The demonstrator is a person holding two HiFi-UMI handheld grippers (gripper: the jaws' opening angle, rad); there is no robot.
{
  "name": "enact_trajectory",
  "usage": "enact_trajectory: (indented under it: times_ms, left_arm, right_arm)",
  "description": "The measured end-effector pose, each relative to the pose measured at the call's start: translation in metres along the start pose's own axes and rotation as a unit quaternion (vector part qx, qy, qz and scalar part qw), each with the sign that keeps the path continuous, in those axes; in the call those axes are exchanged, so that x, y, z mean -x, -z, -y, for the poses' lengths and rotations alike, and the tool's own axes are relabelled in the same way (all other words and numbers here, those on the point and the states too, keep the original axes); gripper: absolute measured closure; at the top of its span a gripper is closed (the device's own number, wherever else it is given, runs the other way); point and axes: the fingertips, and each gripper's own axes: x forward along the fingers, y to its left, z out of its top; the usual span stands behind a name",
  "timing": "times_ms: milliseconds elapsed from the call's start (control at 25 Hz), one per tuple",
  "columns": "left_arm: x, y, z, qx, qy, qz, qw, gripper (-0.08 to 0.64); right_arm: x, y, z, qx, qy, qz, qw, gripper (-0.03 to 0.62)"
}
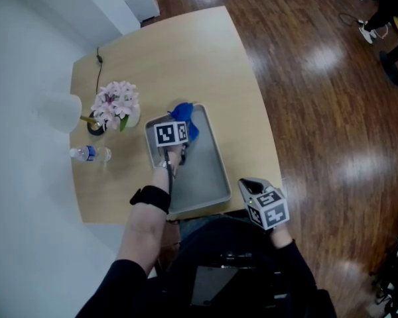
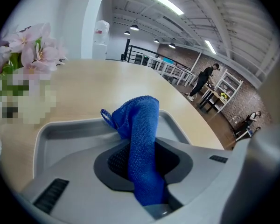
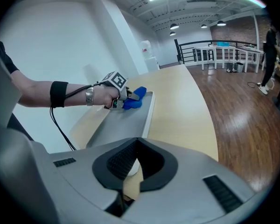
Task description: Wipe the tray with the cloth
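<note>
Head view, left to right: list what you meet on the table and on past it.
White cup-like thing → pink flowers → left tool, shut on the blue cloth over the tray → right tool. The water bottle overlaps the first two, so it is left out.

Ceiling strip lamps (image 2: 163,1) give even, moderate indoor light. In the head view they throw bright glare patches on the wooden floor (image 1: 322,58), while the table (image 1: 186,52) bears only faint, soft shadows. Both gripper views bend strongly toward the rim, with black vignetted corners. The cloth (image 2: 142,139) is sharp, its weave legible. The flowers (image 2: 32,45) at the edge look soft.
</note>
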Motion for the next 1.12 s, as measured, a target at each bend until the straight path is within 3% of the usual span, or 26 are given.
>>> enact_trajectory:
  times_ms: [320, 680, 880, 1120]
  left_arm:
    - [0.045, 0.085, 0.048, 0.051, 0.057, -0.005, 0.997, 0.448]
    - [0.101, 0.199, 0.113, 0.045, 0.118, -0.061, 0.9901, 0.448]
    - [0.111, 0.223, 0.125, 0.014, 0.126, -0.085, 0.9883, 0.448]
    - [0.11, 0.218, 0.127, 0.005, 0.138, -0.094, 0.9859, 0.449]
  right_arm:
    - [0.006, -0.002, -0.001, -0.001, 0.001, 0.01, 1.0, 0.588]
    - [0.001, 0.001, -0.013, 0.018, -0.013, -0.001, 1.0, 0.588]
    - [0.001, 0.001, -0.012, 0.021, -0.014, -0.005, 1.0, 0.588]
    - [-0.002, -0.003, -0.004, 0.016, -0.011, -0.003, 1.0, 0.588]
